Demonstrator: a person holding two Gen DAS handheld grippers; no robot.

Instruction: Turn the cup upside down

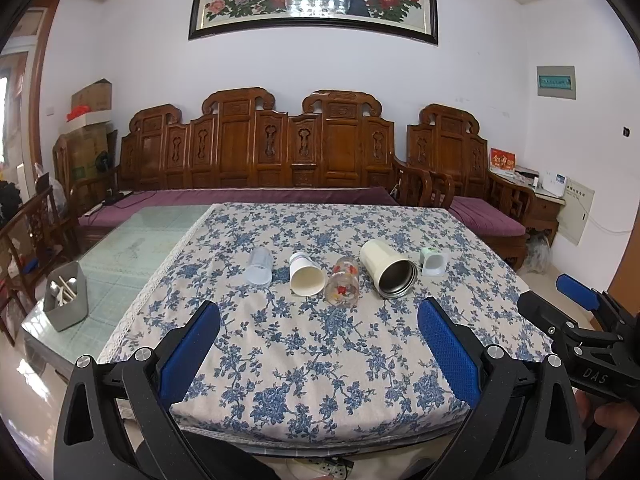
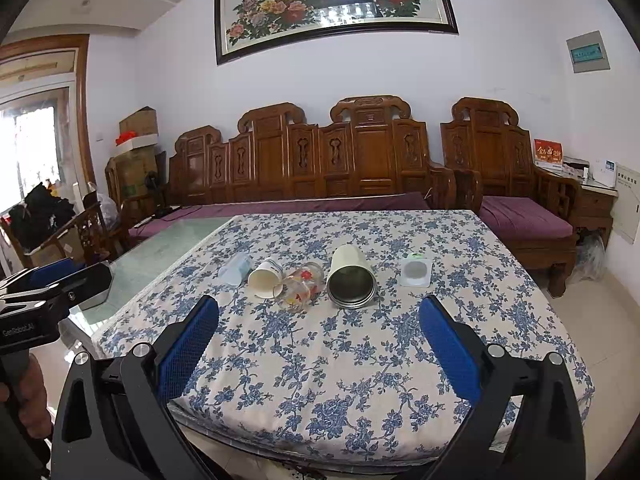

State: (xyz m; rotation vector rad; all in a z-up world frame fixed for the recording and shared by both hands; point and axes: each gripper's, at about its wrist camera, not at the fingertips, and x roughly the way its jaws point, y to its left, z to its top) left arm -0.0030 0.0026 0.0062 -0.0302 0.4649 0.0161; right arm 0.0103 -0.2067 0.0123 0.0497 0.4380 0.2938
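Several cups lie on their sides in a row on the floral tablecloth, mouths toward me: a frosted plastic cup, a white paper cup, a flowered glass, a cream steel-lined tumbler and a small square white-green cup. My left gripper is open and empty, near the table's front edge, short of the cups. My right gripper is open and empty, likewise short of them.
A grey caddy with utensils stands on the bare glass tabletop to the left of the cloth. A carved wooden sofa with purple cushions runs behind the table. The other gripper shows at each view's side edge.
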